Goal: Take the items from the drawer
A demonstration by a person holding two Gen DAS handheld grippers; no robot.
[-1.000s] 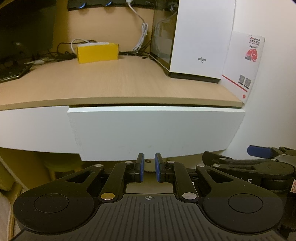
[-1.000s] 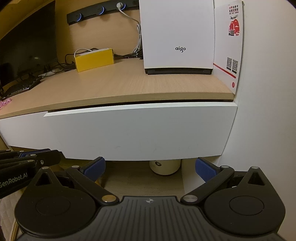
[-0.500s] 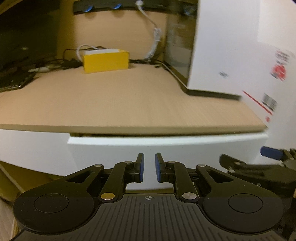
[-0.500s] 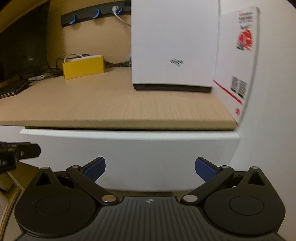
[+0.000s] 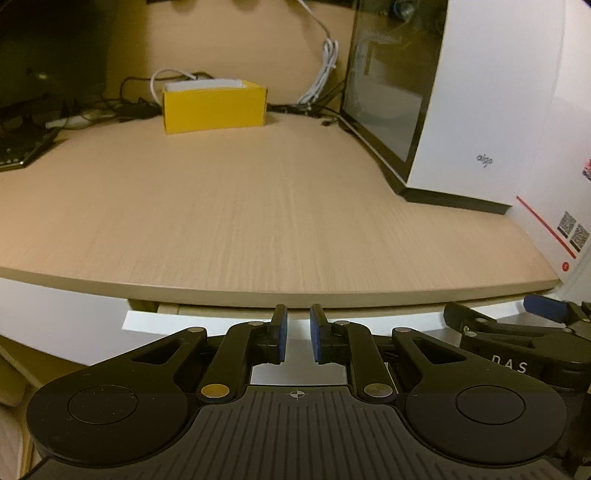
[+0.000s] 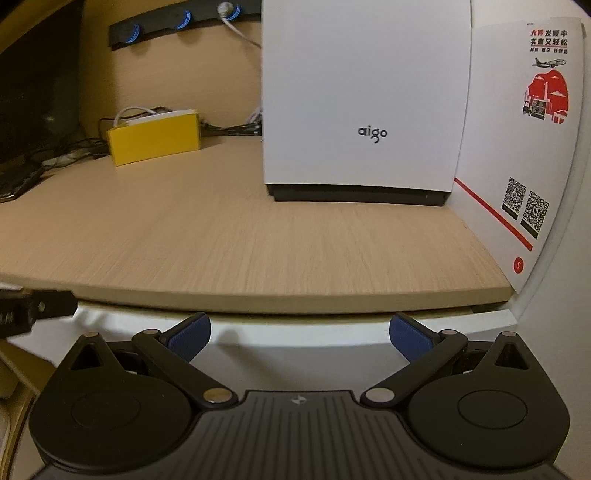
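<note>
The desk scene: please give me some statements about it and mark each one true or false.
1. A yellow box stands on the desk. True.
2. The right gripper has its jaws wide apart. True.
3. The left gripper holds a cable. False: nothing is between its jaws, which stand narrowly apart.
4. The white computer case lies flat on its side. False: it stands upright.
5. The drawer sits below the desk edge. True.

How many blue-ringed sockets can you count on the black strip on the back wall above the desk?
3, in the right wrist view: left, middle and right, the last with a white cable plugged in. The computer case may hide more.
</note>
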